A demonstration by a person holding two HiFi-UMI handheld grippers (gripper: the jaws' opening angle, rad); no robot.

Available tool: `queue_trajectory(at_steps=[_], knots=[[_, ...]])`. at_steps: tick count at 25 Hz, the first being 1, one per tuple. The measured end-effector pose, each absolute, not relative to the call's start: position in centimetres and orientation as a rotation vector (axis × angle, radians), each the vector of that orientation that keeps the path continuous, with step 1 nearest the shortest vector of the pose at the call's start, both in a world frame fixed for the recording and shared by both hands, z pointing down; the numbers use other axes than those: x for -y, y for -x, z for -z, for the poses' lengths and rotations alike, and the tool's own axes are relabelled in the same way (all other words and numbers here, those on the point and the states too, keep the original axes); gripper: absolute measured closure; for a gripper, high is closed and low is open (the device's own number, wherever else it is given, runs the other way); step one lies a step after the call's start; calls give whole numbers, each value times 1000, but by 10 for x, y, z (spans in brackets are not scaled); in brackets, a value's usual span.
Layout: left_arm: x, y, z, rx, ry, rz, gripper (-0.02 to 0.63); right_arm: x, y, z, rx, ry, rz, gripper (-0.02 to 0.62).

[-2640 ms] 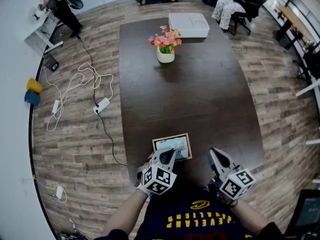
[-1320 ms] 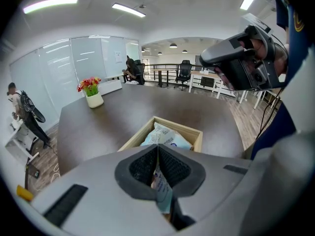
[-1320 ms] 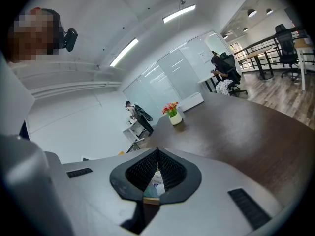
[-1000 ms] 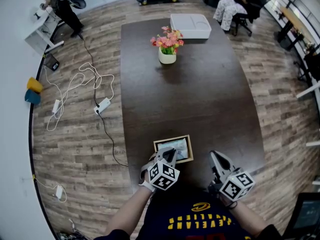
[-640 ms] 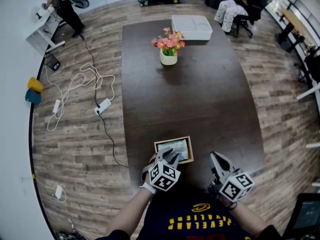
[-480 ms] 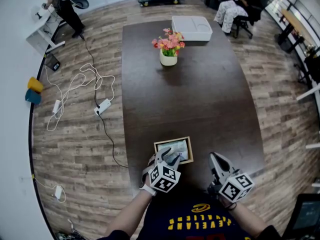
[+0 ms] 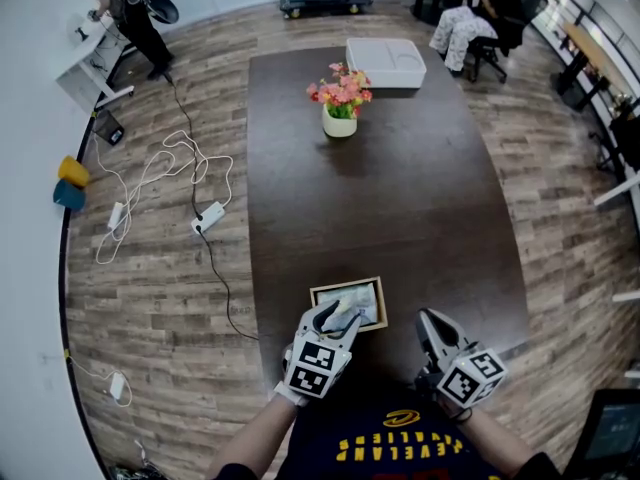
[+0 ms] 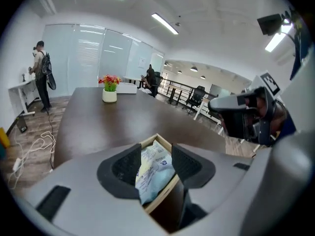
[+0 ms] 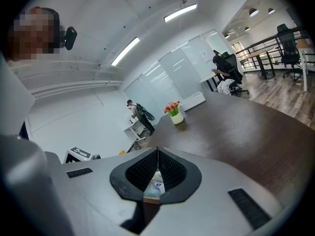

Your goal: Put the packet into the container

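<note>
Two tongs at 6 o'clock end of dark wooden table (image 7: 400, 198). Left tongs (image 7: 337, 314) just opened, released; pale-blue plastic packet (image 8: 153, 170) lies inside small wooden container (image 7: 348, 285). Right tongs (image 7: 425, 320) clenched, empty. Placement looks complete.

The person wears a dark navy shirt (image 7: 395, 440) printed with yellow block lettering and a small yellow-and-red crest. The left tongs (image 7: 340, 315) and right tongs (image 7: 430, 320) have pale grey, tapering shells, each carrying a white cube (image 7: 311, 368) with black square markers. Their pads (image 8: 123, 166) are black and ribbed, framed by dark rounded surrounds.
</note>
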State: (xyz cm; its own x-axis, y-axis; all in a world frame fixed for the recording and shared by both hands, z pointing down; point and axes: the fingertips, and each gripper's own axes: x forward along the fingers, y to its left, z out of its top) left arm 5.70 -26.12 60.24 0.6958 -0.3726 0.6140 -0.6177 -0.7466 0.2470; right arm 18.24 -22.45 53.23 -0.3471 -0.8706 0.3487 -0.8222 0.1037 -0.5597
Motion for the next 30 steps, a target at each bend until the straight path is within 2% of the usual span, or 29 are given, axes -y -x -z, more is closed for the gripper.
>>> queue_trajectory(at_steps=[18, 22, 24, 30], knots=[[236, -63, -527, 682, -2406, -427, 430, 234, -179, -513, -2331, 1715, 1002, 584], [235, -59, -507, 695, -2423, -348, 533, 244, -182, -481, -2381, 1704, 873, 584], [236, -56, -496, 716, -2445, -311, 606, 249, -175, -458, -2437, 1653, 794, 585], [243, -48, -463, 795, -2498, -218, 606, 253, -139, -408, -2585, 1433, 685, 586]])
